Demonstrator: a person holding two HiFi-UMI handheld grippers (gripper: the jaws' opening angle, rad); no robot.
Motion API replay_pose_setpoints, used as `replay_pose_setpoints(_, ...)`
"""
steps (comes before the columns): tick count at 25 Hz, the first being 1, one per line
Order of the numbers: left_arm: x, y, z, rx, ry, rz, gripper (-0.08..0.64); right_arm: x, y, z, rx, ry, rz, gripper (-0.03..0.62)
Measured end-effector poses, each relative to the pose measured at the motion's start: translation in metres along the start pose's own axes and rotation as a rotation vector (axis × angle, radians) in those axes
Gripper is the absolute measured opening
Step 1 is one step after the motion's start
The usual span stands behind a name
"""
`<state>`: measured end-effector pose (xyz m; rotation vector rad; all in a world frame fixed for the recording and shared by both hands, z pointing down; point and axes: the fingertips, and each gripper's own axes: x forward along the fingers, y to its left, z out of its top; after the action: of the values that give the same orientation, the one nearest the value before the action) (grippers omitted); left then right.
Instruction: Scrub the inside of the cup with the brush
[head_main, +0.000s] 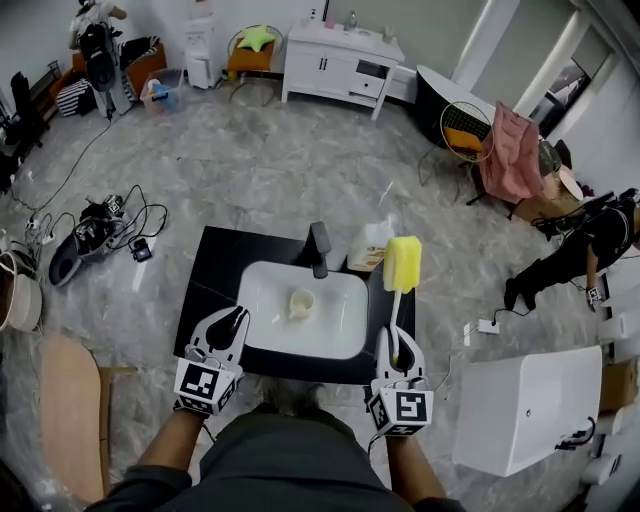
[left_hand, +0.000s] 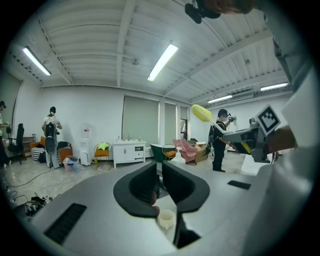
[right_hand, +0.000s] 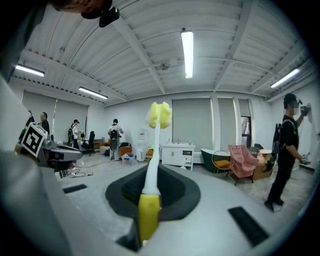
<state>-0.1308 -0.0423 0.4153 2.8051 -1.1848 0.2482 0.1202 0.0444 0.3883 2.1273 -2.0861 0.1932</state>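
Right of the cup (head_main: 301, 303), the right gripper (head_main: 395, 346) clamps the brush (head_main: 402, 268).

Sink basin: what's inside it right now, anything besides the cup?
Only the cream cup, near the middle of the white sink basin; the rest looks bare. Whether the cup holds anything cannot be told; no drain shows.

A black tabletop (head_main: 215, 262) carries a white sink (head_main: 262, 335); the cup (head_main: 301, 302) sits in its basin, with a dark faucet (head_main: 319, 248) and pale bottle (head_main: 368, 250) behind.
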Motion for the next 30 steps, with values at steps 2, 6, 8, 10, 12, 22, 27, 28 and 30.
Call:
replay_pose_setpoints(2,0.003,-0.001,0.000,-0.013,-0.003,-0.001,0.068,0.007,-0.006,0.000,0.003,-0.004,0.011,0.023)
replay_pose_setpoints(6,0.008,-0.004,0.004,-0.079,-0.025,-0.026,0.317,0.014,-0.017,-0.004,0.015,0.001,0.024,0.023)
replay_pose_setpoints(8,0.011,-0.005,0.004,-0.078,-0.015,-0.026,0.319,0.016,-0.023,-0.005,0.017,0.006,0.029,0.023)
replay_pose_setpoints(10,0.015,-0.007,0.002,-0.063,0.004,-0.019,0.308,0.018,-0.028,-0.006,0.018,0.009,0.033,0.023)
replay_pose_setpoints(12,0.021,-0.008,-0.002,-0.055,0.020,-0.010,0.297,0.019,-0.032,-0.006,0.018,0.008,0.036,0.023)
replay_pose_setpoints(22,0.075,-0.018,-0.059,-0.052,0.140,-0.038,0.279,0.035,-0.048,-0.009,0.020,0.010,0.063,0.023)
replay_pose_setpoints(27,0.105,-0.024,-0.114,-0.072,0.243,-0.064,0.279,0.041,-0.056,-0.012,0.023,0.017,0.067,0.023)
replay_pose_setpoints(28,0.110,-0.025,-0.125,-0.076,0.263,-0.067,0.278,0.043,-0.057,-0.012,0.022,0.017,0.068,0.023)
replay_pose_setpoints(30,0.119,-0.025,-0.146,-0.086,0.302,-0.071,0.278,0.046,-0.058,-0.013,0.020,0.018,0.072,0.023)
